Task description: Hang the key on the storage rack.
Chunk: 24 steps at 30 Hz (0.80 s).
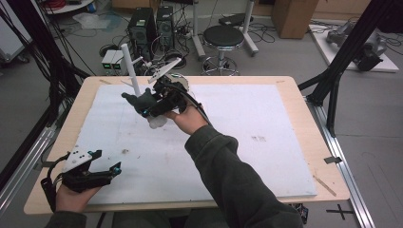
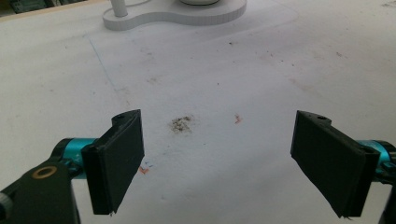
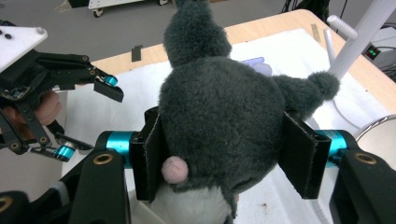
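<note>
Lower left of the high view, the left gripper [image 1: 110, 171] rests idle on the tabletop [image 1: 285, 85], jaws spread with nothing between them. Upper centre, the right gripper [image 1: 149, 111] clasps the grey plush toy [image 1: 142, 100], lifted beside the white stand [image 1: 128, 64]; grasping looks done, placing remains. The right gripper view adds the toy's pink nose [image 3: 174, 169].

We see a dark grey plush toy [image 3: 219, 107] with a white belly and a small pink tail, held between the black pads of the right tongs [image 3: 229, 156], whose barrels are turquoise. The left tongs [image 2: 219, 154] share that black and turquoise. A white mat [image 1: 247, 142] with faint brown and red specks covers the pale wooden counter [image 1: 304, 102]. The stand [image 2: 173, 16] is white.
</note>
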{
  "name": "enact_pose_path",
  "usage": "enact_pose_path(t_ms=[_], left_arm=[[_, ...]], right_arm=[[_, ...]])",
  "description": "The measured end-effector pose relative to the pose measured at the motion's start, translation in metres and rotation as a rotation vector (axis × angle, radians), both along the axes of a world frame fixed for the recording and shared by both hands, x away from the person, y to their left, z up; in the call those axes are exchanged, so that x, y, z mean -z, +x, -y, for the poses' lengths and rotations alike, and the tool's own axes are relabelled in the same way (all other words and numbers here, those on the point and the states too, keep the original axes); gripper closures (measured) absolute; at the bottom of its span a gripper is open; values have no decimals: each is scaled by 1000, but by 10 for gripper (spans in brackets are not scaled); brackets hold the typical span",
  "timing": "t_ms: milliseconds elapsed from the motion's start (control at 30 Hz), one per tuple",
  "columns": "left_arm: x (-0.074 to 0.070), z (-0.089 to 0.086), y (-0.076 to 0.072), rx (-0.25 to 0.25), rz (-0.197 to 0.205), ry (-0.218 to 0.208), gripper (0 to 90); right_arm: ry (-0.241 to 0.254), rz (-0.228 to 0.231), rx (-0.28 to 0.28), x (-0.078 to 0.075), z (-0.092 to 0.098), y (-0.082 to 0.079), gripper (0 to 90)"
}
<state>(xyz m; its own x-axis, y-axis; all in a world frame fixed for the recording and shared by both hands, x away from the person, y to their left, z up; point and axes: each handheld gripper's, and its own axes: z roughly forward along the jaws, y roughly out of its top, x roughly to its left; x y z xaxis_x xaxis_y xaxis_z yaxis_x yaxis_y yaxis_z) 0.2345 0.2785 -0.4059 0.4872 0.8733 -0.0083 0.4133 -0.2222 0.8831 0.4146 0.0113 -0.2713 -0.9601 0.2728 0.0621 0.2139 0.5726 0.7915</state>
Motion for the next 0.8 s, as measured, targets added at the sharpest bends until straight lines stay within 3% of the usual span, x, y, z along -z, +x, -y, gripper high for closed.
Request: enact_pose_path(t_ms=[800], left_arm=[[0, -1, 0, 1, 1, 1, 177]], right_arm=[[-3, 44, 1, -33, -20, 20, 394]])
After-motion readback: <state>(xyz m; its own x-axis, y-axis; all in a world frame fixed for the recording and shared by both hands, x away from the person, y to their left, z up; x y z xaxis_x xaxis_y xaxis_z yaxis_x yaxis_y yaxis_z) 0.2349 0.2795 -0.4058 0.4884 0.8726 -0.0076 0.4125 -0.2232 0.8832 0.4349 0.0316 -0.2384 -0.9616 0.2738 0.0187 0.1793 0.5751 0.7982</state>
